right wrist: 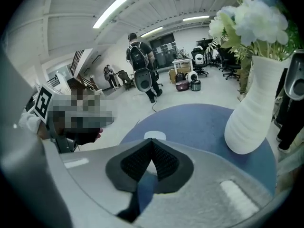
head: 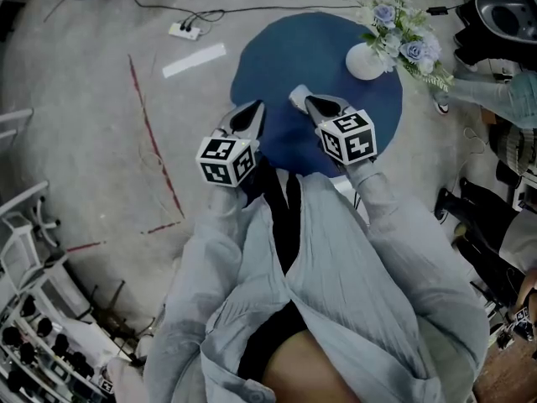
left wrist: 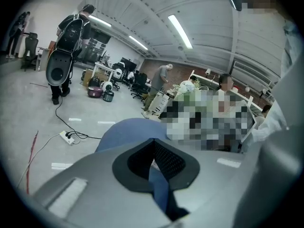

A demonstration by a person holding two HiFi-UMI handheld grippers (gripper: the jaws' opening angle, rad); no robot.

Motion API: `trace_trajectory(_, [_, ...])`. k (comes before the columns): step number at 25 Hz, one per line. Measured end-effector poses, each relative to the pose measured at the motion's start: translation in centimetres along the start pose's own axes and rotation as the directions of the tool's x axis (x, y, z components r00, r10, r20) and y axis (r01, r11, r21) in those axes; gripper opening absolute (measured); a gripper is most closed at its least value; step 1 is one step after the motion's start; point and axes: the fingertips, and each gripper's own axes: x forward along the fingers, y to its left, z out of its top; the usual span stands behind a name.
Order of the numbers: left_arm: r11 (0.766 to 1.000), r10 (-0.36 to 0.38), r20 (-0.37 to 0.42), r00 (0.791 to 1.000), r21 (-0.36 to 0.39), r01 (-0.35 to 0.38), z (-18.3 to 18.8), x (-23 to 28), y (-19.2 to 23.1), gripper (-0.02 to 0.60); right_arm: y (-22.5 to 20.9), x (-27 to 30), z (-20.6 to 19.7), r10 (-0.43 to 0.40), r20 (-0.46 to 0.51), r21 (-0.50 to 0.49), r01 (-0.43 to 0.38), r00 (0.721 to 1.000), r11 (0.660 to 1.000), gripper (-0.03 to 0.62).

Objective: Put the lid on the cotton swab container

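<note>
A small white round object [head: 297, 97], seemingly the cotton swab container or its lid, lies on the round blue table [head: 285, 49]. The right gripper [head: 314, 102] hovers just right of it, jaws shut with nothing between them. In the right gripper view the white object [right wrist: 155, 136] peeks out just past the closed tips of the right gripper [right wrist: 152, 144]. The left gripper [head: 254, 112] is over the table's near left edge, also shut and holding nothing. In the left gripper view the left gripper [left wrist: 153, 142] points across the blue table [left wrist: 123, 132]. I cannot tell lid from container.
A white ribbed vase [head: 365, 60] with pale blue flowers [head: 403, 32] stands at the table's far right, and the vase [right wrist: 251, 113] looms close in the right gripper view. A power strip [head: 185, 30] with cables lies on the grey floor. People and office chairs stand farther off.
</note>
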Motion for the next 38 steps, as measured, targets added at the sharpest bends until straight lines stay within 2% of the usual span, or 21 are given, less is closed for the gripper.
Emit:
trace_trajectory(8, [1.0, 0.002, 0.0, 1.0, 0.005, -0.002, 0.1, -0.4, 0.6, 0.014, 0.5, 0.7, -0.8, -0.017, -0.036, -0.049, 0.015, 0.999, 0.999, 0.002])
trace_trajectory(16, [0.999, 0.035, 0.013, 0.999, -0.015, -0.035, 0.0, -1.2, 2.0, 0.014, 0.7, 1.1, -1.2, -0.021, -0.059, -0.062, 0.017, 0.998, 0.998, 0.002])
trace_trajectory(23, [0.999, 0.039, 0.019, 0.999, -0.018, -0.039, 0.2, -1.3, 2.4, 0.014, 0.6, 1.5, -1.4, -0.046, -0.156, -0.106, 0.029, 0.987, 0.994, 0.002])
trace_trajectory(29, [1.0, 0.016, 0.026, 1.0, 0.004, -0.016, 1.2, -1.4, 2.0, 0.014, 0.5, 1.5, -1.4, -0.064, -0.127, -0.102, 0.051, 0.99, 0.993, 0.002])
trace_trajectory(38, [0.999, -0.031, 0.059, 0.998, 0.021, 0.029, 4.0, -2.9, 2.1, 0.014, 0.5, 0.1, 1.3, -0.056, -0.02, -0.005, 0.056, 0.998, 0.998, 0.002])
